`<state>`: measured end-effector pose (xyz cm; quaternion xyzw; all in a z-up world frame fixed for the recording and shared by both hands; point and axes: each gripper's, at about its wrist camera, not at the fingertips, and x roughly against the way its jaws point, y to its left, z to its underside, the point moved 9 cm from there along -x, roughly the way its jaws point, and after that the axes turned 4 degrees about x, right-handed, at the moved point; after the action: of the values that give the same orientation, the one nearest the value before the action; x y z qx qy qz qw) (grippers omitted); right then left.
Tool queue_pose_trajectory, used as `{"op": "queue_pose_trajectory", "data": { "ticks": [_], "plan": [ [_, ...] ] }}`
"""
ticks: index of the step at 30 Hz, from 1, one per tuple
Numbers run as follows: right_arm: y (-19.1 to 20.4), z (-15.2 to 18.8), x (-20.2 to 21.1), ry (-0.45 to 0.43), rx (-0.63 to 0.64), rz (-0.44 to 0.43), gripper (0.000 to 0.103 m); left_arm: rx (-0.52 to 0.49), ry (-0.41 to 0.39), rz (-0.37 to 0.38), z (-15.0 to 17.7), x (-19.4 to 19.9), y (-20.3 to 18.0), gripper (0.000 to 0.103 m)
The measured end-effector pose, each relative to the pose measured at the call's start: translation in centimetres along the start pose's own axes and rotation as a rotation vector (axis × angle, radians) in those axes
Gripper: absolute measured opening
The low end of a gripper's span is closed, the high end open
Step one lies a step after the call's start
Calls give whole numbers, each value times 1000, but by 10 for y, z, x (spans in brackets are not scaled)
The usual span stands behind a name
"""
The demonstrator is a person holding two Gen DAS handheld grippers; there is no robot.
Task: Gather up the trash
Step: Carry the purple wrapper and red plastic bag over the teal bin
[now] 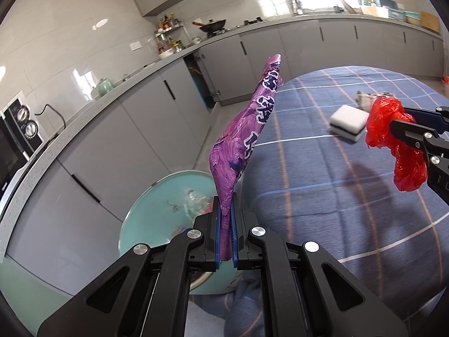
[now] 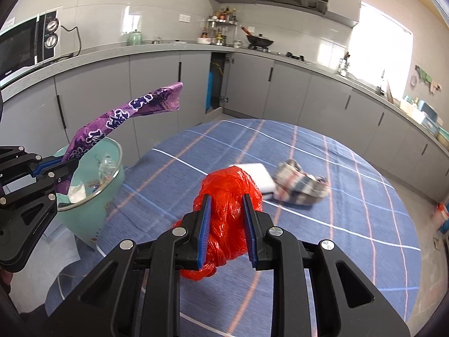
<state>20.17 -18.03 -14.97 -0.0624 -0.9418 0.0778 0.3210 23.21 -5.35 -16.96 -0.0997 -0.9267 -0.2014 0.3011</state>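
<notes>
My left gripper [image 1: 225, 205] is shut on a long purple wrapper [image 1: 247, 129] with white lettering, which stands up from the blue pads. It hangs over the rim of a mint-green bin [image 1: 157, 196] beside the table; the bin holds clear plastic and scraps. From the right wrist view the same purple wrapper [image 2: 123, 118] slants above the bin [image 2: 92, 196], held by the left gripper [image 2: 70, 165]. My right gripper [image 2: 226, 199] is shut on a crumpled red plastic bag [image 2: 227, 210], above the blue checked tablecloth [image 2: 322, 238]. The red bag [image 1: 393, 137] shows at the right of the left wrist view.
A white sponge block [image 1: 349, 122] and a bunched plaid cloth [image 2: 301, 184] lie on the round table. Grey kitchen cabinets [image 1: 118, 140] and a counter curve behind, with a microwave [image 2: 25, 45], a wok on the stove [image 2: 259, 40] and one open cabinet door [image 2: 219, 84].
</notes>
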Motion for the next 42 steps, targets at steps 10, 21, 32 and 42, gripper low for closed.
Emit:
{"op": "queue_pose_trajectory", "data": {
  "ticks": [10,21,32,42],
  "plan": [
    [39,-26,-9,-28,62,-56,24,46,22,-88,6,-9,44,7],
    [80,-52,-22,-59,115,-133,24,96,65,-196,15,-22,98,7],
    [125,-68,-40,-67,173,-205,24,115,117,-294,32,-34,145,8],
    [165,-75,-58,-56,222,-254,24,150,159,-319,45,-51,168,8]
  ]
}}
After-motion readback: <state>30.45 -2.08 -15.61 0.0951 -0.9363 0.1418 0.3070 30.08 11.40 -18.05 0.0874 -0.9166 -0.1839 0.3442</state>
